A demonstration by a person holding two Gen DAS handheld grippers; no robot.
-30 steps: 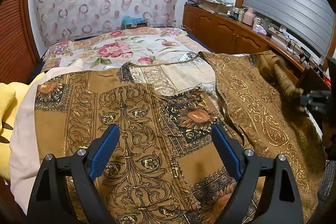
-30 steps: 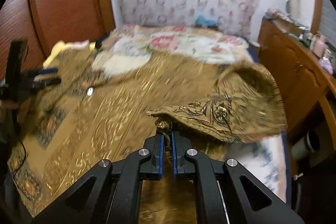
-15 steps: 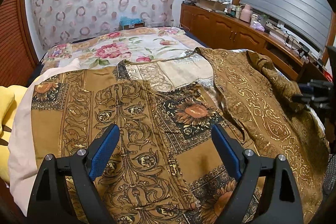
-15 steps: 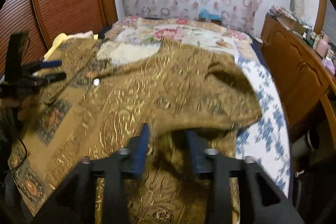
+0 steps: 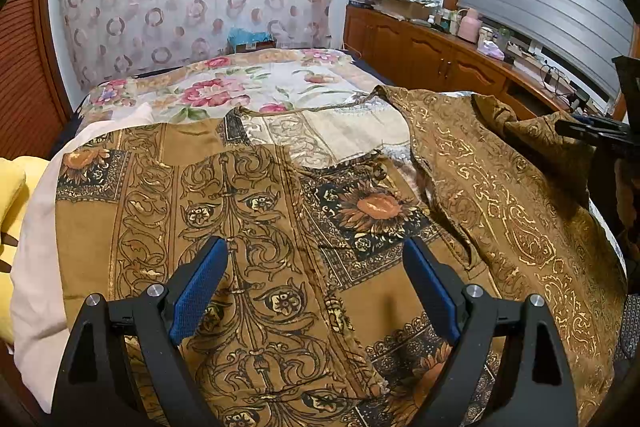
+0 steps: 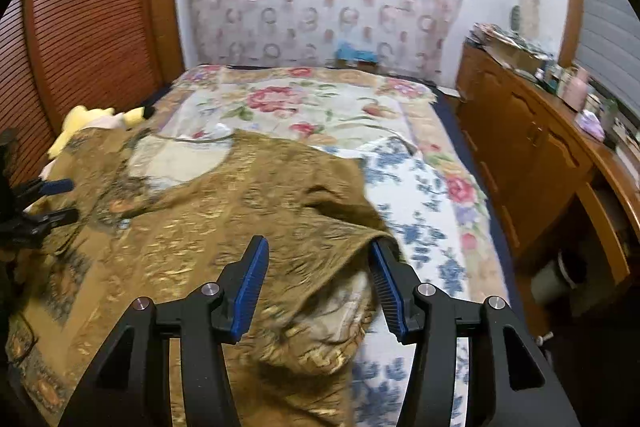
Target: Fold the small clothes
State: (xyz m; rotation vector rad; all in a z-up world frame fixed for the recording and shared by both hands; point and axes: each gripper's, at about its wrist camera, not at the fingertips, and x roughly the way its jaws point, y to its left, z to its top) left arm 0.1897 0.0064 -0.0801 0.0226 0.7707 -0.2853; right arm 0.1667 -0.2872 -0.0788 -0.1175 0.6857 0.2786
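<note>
Garment (image 6: pixel 224 227) covering near bed, floral bedspread (image 6: pixel 304 107) beyond clear, cabinet (image 6: pixel 532 147) flanking right

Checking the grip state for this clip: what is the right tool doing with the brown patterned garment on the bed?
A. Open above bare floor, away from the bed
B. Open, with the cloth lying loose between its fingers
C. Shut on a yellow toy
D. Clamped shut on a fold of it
B: the right tool has just been opening, its blue fingers stand apart, and the brown garment lies slack between them, not pinched.

no readable text, label or number anywhere.
</note>
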